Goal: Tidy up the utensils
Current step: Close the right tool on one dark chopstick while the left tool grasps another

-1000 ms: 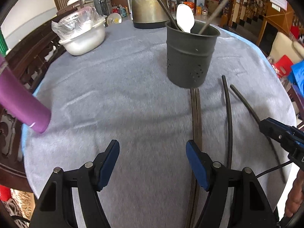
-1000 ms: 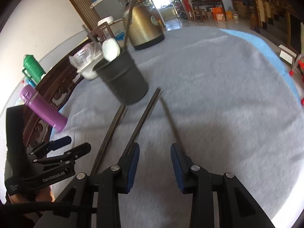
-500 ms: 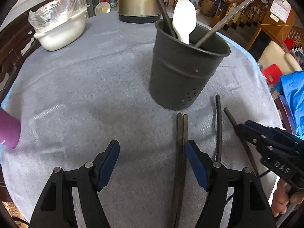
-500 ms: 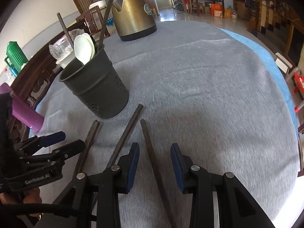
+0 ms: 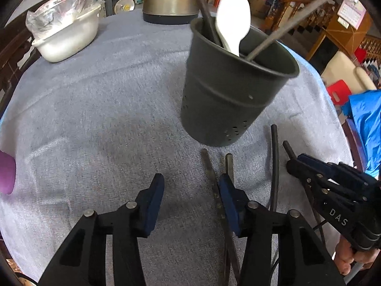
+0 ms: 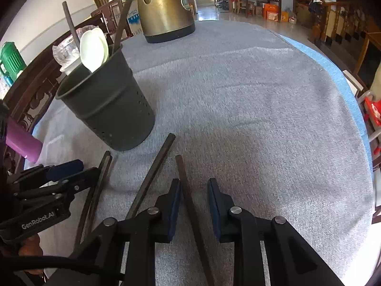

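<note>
Dark chopsticks lie loose on the grey-clothed counter [image 6: 238, 100], four of them by my count in the right wrist view, and they're the job left: a touching pair [image 6: 95, 190] at lower left, a single stick [image 6: 152, 176] at centre, and the brownish one [image 6: 190, 202] running up from the bottom edge. Every one lies flat with its long axis running from the frame's bottom up toward the dark holder [image 6: 107, 109] at centre left, far tips stopping just short of its base, fanning slightly apart. Already in that holder: a white spoon [image 6: 92, 47] and two dark sticks [image 6: 123, 12] leaning out past the rim, so I'd call this partly done, with more still lying than standing. Right claw [image 6: 194, 205] is spread open, straddling that brownish chopstick, pads not touching it that I can see. Left claw [image 5: 190, 200] is open too, empty, its right-hand pad sitting over the pair [image 5: 219, 190] in the left wrist view. Further out, a brass kettle [image 6: 164, 7] at top centre, a bagged white bowl [image 5: 64, 35] upper left, a purple flask [image 6: 21, 140] at the left edge.
</note>
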`<state>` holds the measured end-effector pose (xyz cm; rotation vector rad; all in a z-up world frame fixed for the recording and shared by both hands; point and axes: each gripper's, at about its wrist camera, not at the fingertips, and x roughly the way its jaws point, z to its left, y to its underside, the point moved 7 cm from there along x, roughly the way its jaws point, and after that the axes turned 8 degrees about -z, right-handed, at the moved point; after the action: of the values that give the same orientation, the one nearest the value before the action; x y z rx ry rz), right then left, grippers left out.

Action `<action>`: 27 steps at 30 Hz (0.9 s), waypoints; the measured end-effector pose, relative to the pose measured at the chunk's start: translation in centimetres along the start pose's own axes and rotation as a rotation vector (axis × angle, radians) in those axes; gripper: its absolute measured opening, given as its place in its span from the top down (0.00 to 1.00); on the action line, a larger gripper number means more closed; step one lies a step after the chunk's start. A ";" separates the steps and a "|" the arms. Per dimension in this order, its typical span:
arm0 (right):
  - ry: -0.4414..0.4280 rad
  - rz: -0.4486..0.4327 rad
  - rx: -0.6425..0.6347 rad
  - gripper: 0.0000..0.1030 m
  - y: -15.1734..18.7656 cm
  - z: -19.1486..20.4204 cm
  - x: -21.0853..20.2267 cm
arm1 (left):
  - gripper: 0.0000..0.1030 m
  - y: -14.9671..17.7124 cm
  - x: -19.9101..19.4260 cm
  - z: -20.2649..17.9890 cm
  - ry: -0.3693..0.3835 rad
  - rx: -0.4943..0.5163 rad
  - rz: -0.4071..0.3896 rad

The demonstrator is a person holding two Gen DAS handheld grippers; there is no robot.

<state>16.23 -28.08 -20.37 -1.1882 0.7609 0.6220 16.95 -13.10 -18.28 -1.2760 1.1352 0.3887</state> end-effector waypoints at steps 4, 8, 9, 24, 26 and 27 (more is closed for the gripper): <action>0.016 0.025 -0.006 0.75 -0.4 0.2 0.2 | 0.52 -0.2 0.5 -0.9 -0.012 0.040 -0.009; 0.039 0.040 -0.035 0.74 -1.0 0.5 0.9 | 0.61 -0.9 0.8 -0.4 0.005 0.017 -0.014; 0.051 0.044 -0.064 0.74 -1.2 0.8 1.1 | 0.65 -1.0 0.8 -0.2 0.008 0.014 -0.016; 0.015 0.056 -0.045 0.94 -0.9 -0.6 1.0 | 0.94 -0.8 0.2 2.1 0.093 -0.016 -0.020; -0.016 0.068 -0.002 0.94 -0.7 -1.4 0.7 | 0.94 -0.7 0.0 2.7 0.082 -0.006 -0.012; -0.029 0.076 0.018 0.94 -0.7 -1.8 0.6 | 0.94 -0.6 0.1 2.9 0.075 0.001 -0.003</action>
<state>16.78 -29.96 -20.81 -1.1359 0.7885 0.6922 18.75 -10.78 -18.32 -1.3004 1.1963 0.3402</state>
